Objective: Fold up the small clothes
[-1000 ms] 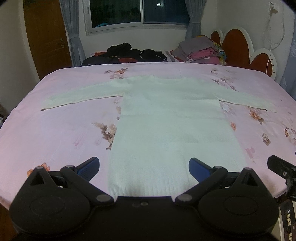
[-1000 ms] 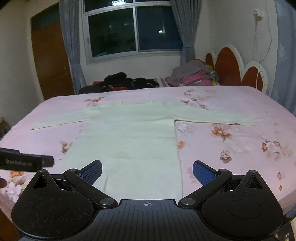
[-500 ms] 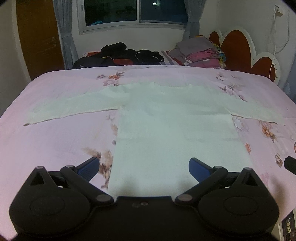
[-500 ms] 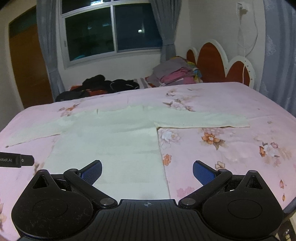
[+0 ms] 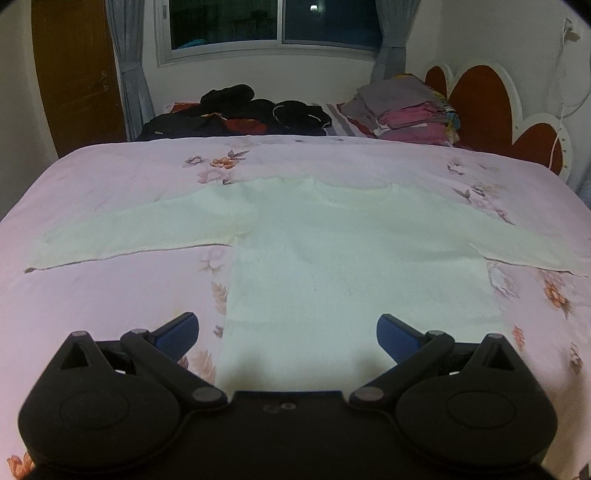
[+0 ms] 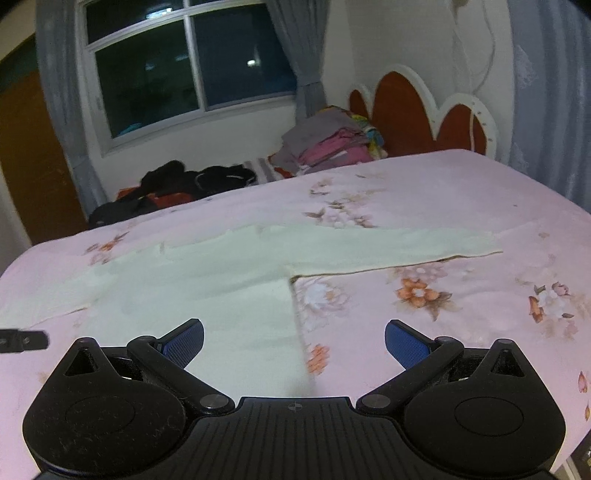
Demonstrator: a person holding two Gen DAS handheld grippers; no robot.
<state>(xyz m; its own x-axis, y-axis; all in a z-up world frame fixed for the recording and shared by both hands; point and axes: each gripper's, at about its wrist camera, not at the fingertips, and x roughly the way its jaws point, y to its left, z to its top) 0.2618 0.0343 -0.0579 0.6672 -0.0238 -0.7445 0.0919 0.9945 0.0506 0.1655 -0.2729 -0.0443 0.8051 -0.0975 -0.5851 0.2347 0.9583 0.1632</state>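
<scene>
**Two spread grippers above a pale sweater on a bed**

Two black grippers with blue finger pads sit nearest the cameras, each with its fingers spread wide and holding nothing. The left gripper (image 5: 287, 330) hangs over the lower body of a pale, long-sleeved sweater (image 5: 351, 266), its left pad above the bedspread just beside the sweater's edge. The right gripper (image 6: 293, 338) hangs over the sweater's (image 6: 229, 280) right side edge, one pad above the knit and the other above the bedspread. At the left edge of the right wrist view, a small black part of the other gripper pokes in.

The sweater lies flat on a pink floral bedspread (image 5: 110, 295), front side up or down I cannot tell, both sleeves stretched straight out sideways.

Farther back, past the bed's far edge, lie a heap of dark clothes (image 5: 240, 114) and, to its right, a folded stack of grey and pink clothes (image 5: 406, 107). Behind them stand a red scalloped headboard (image 5: 487, 110), a dark window (image 5: 273, 18) with grey curtains, and a brown door (image 5: 77, 70).
</scene>
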